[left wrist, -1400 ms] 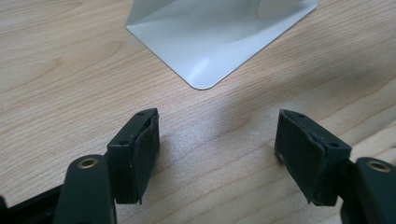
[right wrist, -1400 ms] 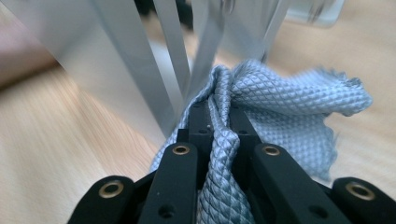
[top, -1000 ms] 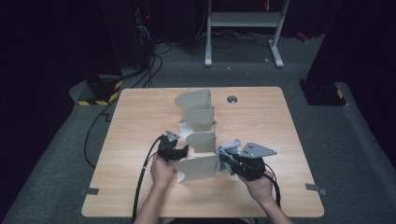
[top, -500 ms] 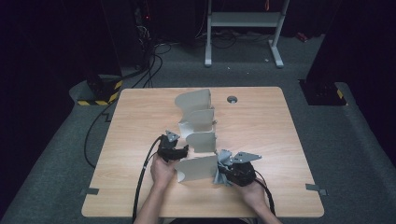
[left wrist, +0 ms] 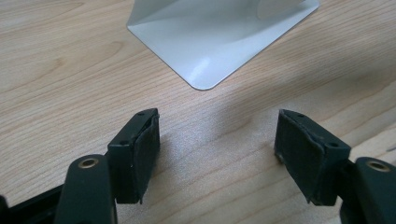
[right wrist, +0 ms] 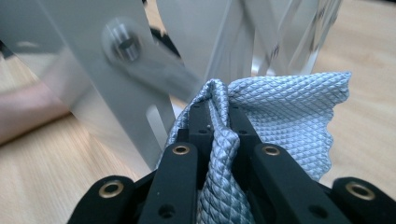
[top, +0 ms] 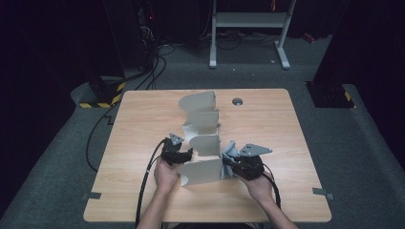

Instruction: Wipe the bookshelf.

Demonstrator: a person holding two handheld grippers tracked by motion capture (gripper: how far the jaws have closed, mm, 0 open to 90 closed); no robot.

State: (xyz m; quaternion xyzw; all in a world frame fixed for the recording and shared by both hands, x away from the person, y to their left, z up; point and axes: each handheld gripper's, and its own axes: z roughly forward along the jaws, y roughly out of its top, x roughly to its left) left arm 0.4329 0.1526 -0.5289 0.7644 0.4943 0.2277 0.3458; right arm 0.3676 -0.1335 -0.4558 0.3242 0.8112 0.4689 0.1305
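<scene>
A stand of several curved white metal panels (top: 200, 119) runs down the middle of the wooden table (top: 143, 119). Its nearest panel (top: 203, 171) lies between my two grippers. My right gripper (top: 228, 164) is at that panel's right end, shut on a grey-blue diamond-weave cloth (top: 230, 149). In the right gripper view the cloth (right wrist: 289, 112) bunches out of the shut gripper (right wrist: 219, 112), close against a panel with a bolt (right wrist: 93, 84). My left gripper (top: 182, 155) rests at the panel's left end. In its own view the left gripper (left wrist: 215, 140) is open over bare wood, a rounded panel corner (left wrist: 210, 42) just ahead.
A round grommet hole (top: 237, 101) sits near the table's far edge. Black cables (top: 143, 186) trail from both grippers toward the front edge. Beyond the table are a white frame base (top: 248, 38) and a yellow-black striped box (top: 102, 95) on the grey floor.
My right gripper with the cloth dipped toward the table's front edge, then came back up beside the nearest panel's right end. The left gripper has stayed put.
</scene>
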